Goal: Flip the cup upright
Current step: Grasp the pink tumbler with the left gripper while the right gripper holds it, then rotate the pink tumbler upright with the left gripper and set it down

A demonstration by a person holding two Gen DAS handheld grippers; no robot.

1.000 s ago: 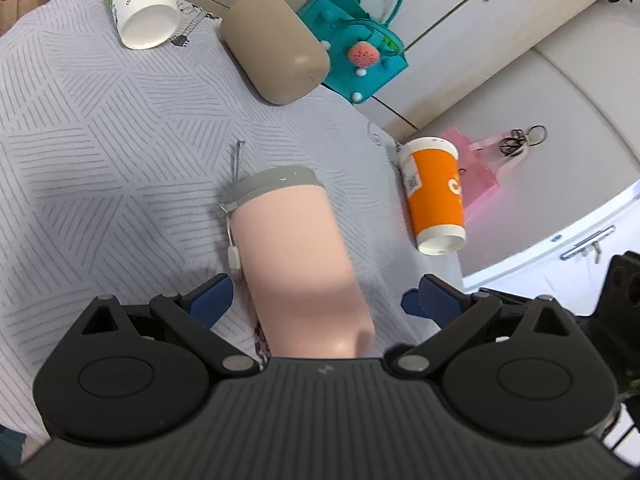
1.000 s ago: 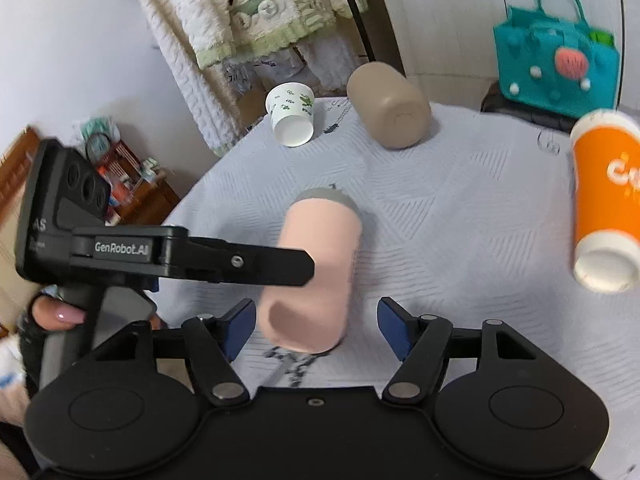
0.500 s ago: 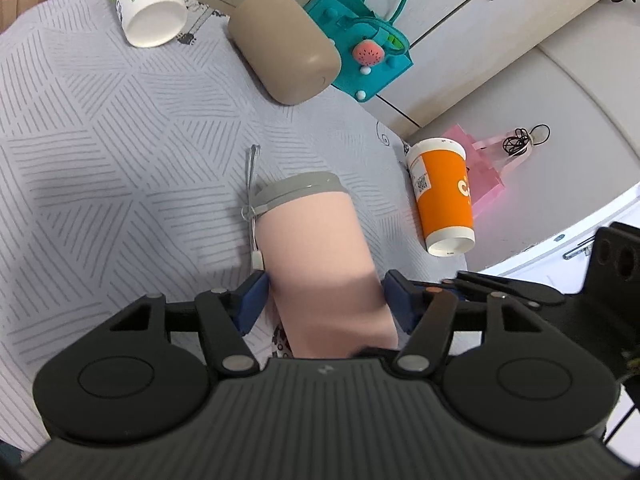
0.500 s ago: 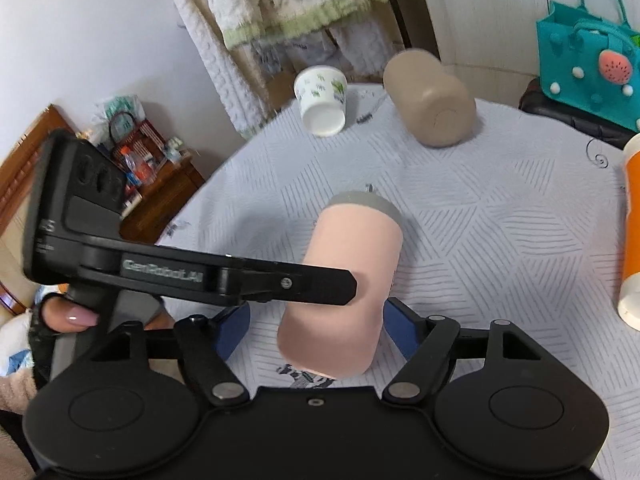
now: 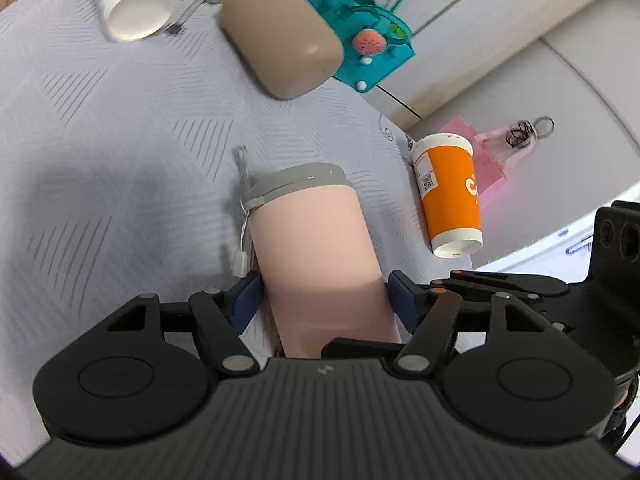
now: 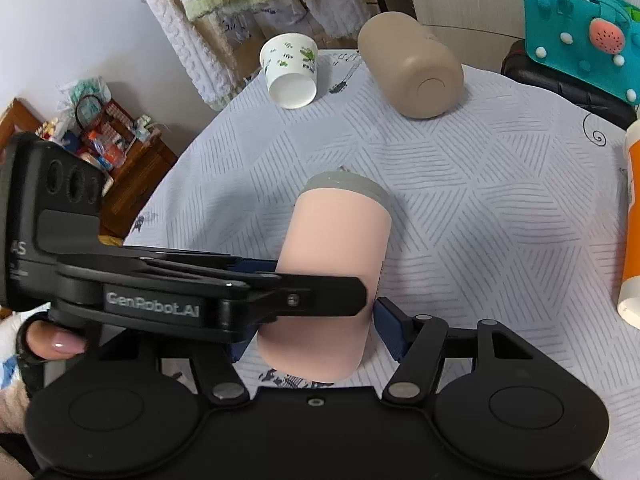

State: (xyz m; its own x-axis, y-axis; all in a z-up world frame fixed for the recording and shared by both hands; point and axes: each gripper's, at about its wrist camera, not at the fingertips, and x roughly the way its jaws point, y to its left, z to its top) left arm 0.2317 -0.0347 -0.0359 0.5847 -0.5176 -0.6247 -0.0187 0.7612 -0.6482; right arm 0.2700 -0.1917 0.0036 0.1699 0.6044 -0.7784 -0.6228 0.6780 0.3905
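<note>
The pink cylindrical cup with a grey lid (image 5: 316,248) lies on its side on the desk (image 5: 100,152), which is covered by a grey patterned cloth. The cup's base end sits between both tools. The left tool (image 5: 324,296) clamps the cup body, blue pads touching both sides. The right tool (image 6: 316,332) straddles the same end; its right pad stands just beside the cup, and contact cannot be confirmed. An orange paper cup (image 5: 450,196) lies on its side ahead and right of the left tool.

Bright, even daylight in both views. Soft shadow falls on the tablecloth (image 5: 100,184) left of the pink tumbler (image 5: 316,248). Left wrist view is motion-blurred, worst at the paper cup (image 5: 132,0). Strong fisheye bending, dark vignette corners.
</note>
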